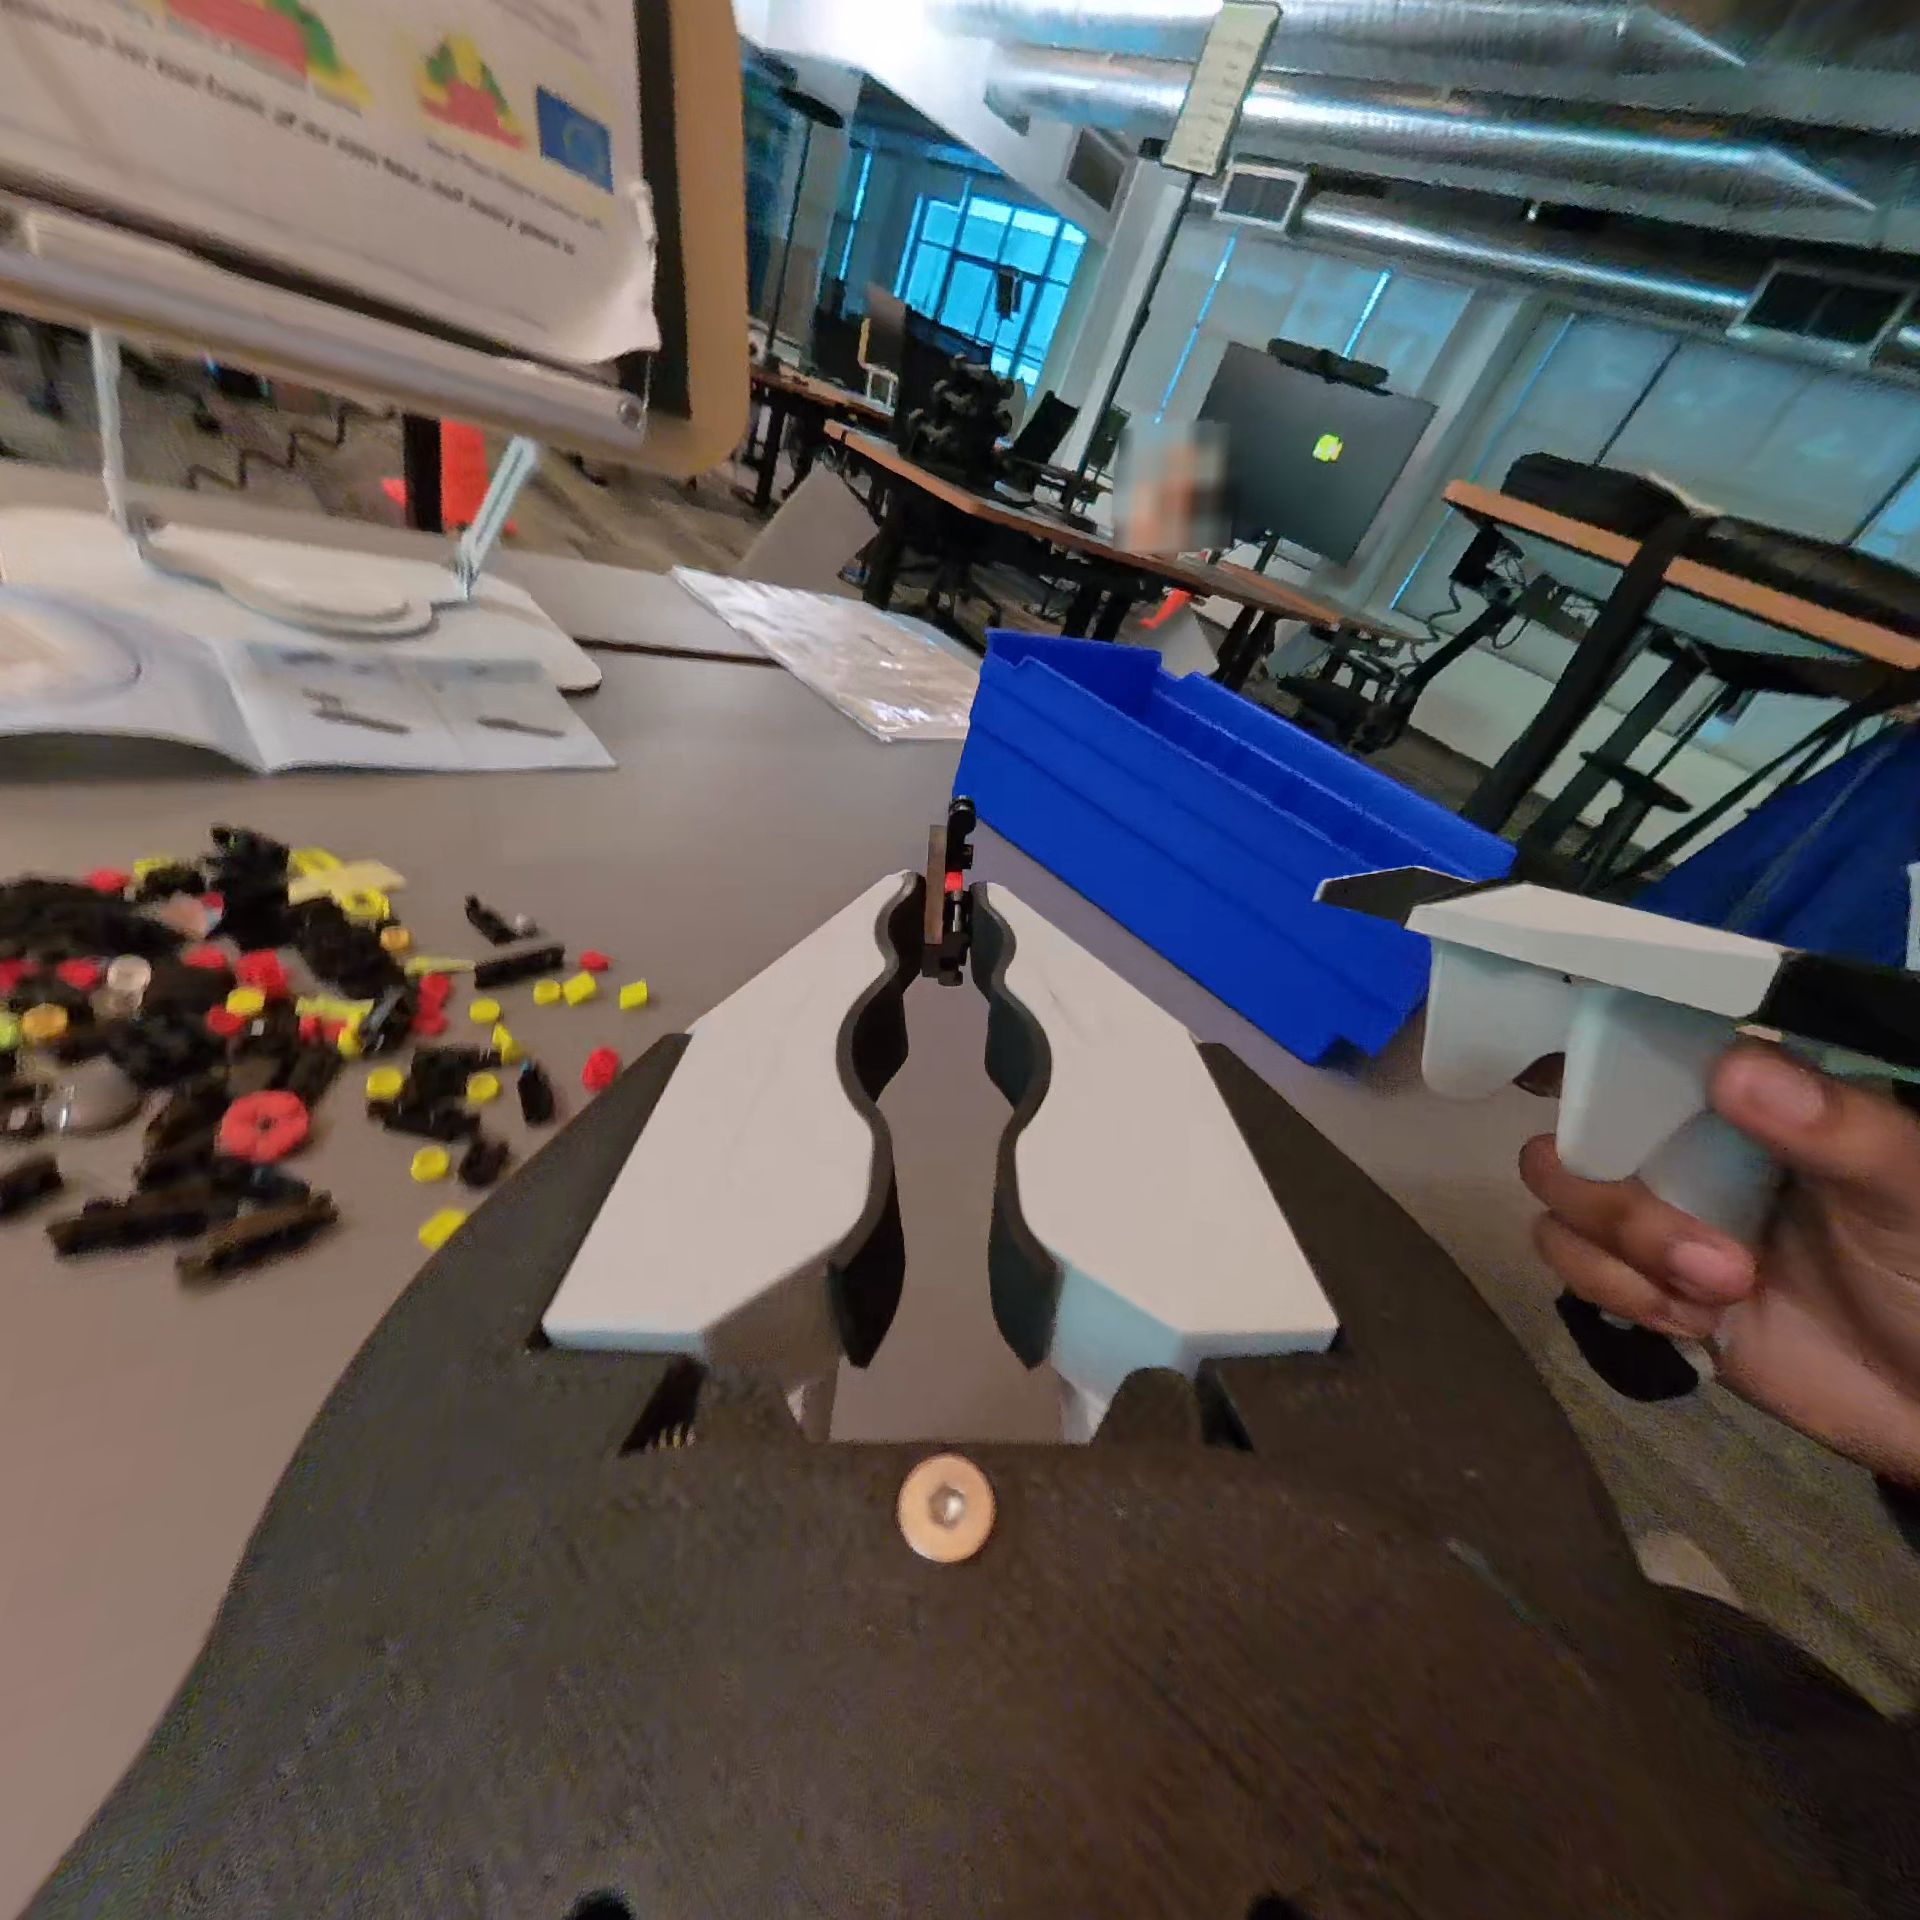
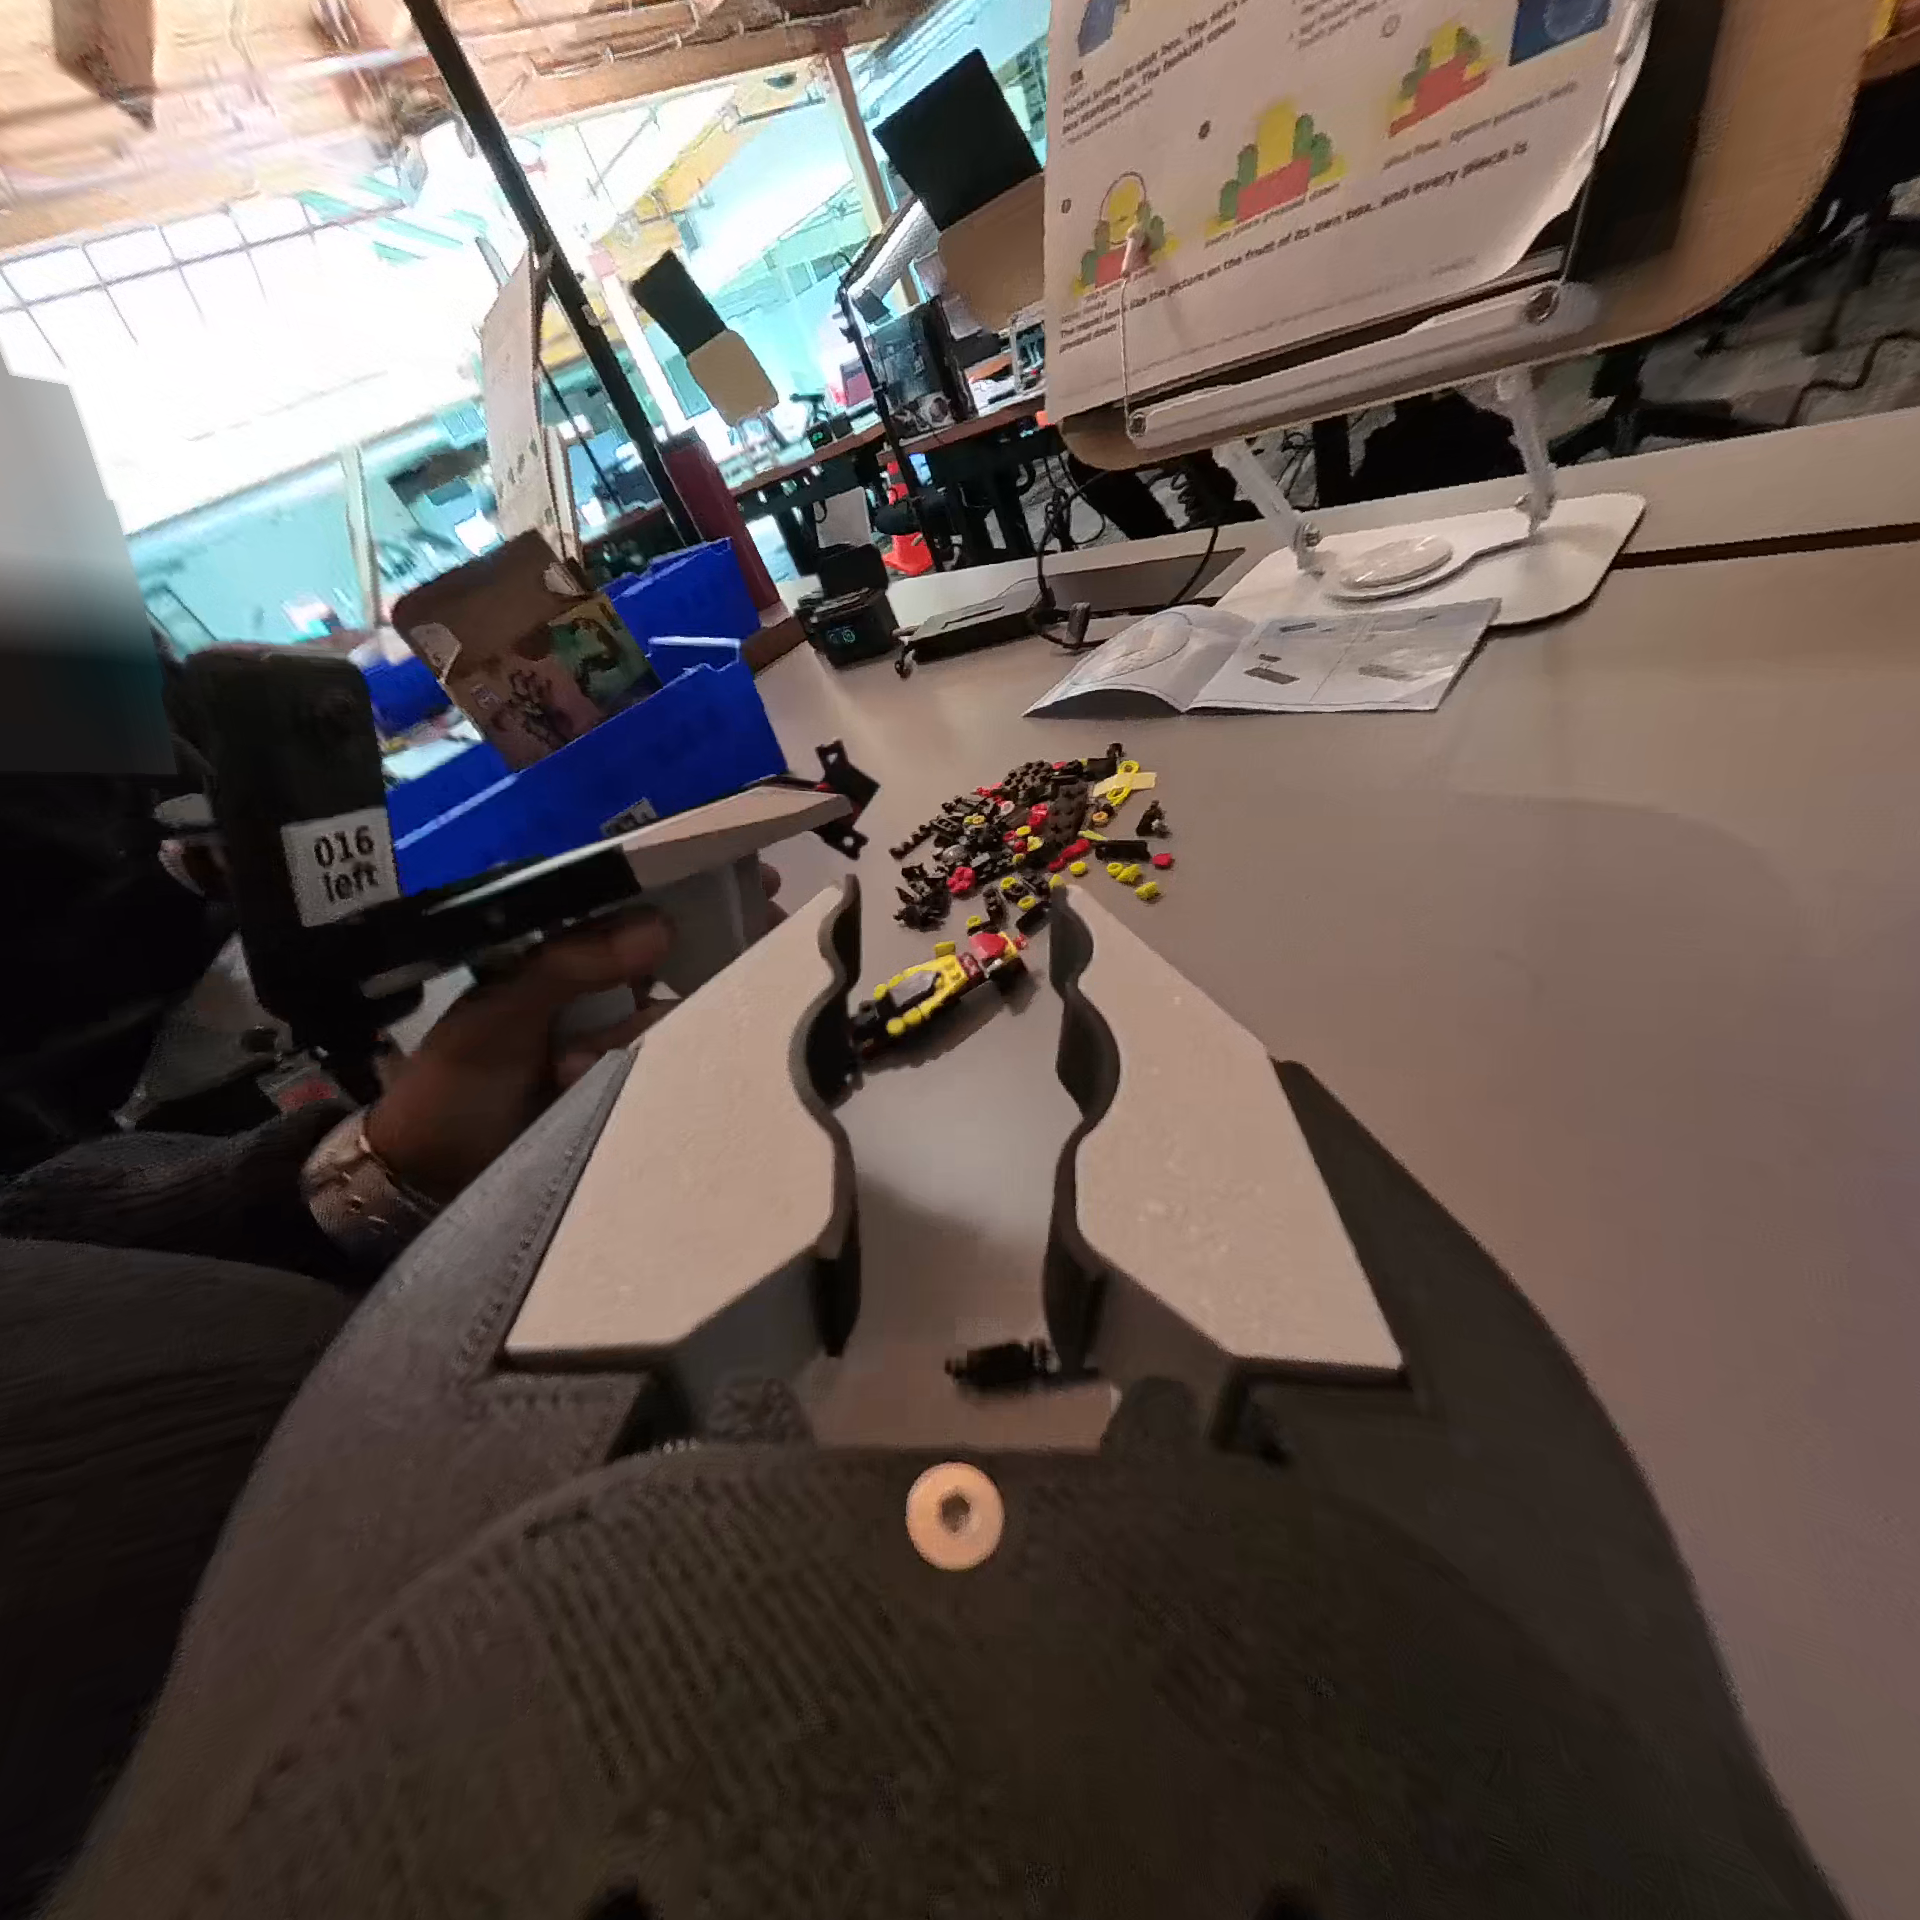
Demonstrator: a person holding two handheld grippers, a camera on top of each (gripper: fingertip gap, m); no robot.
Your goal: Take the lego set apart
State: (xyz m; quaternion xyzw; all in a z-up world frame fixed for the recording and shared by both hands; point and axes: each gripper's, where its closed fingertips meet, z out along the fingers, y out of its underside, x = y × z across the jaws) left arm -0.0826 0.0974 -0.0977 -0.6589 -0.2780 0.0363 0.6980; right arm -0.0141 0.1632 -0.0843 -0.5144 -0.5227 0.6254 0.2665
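A loose scatter of black, red and yellow plastic lego bricks (image 1: 260, 1049) lay on the grey worktop (image 1: 727, 831), left of the left tongs (image 1: 948, 914), which were held above the worktop. Those left tongs were pinched shut on a small black lego piece with a red spot (image 1: 952, 904), held upright at their tips. Behind stood a long blue plastic bin (image 1: 1195, 831). The right tongs (image 2: 951, 914) stood open, and a partly built yellow, red and black lego model (image 2: 940, 987) lay on the worktop between and beyond their tips, untouched.
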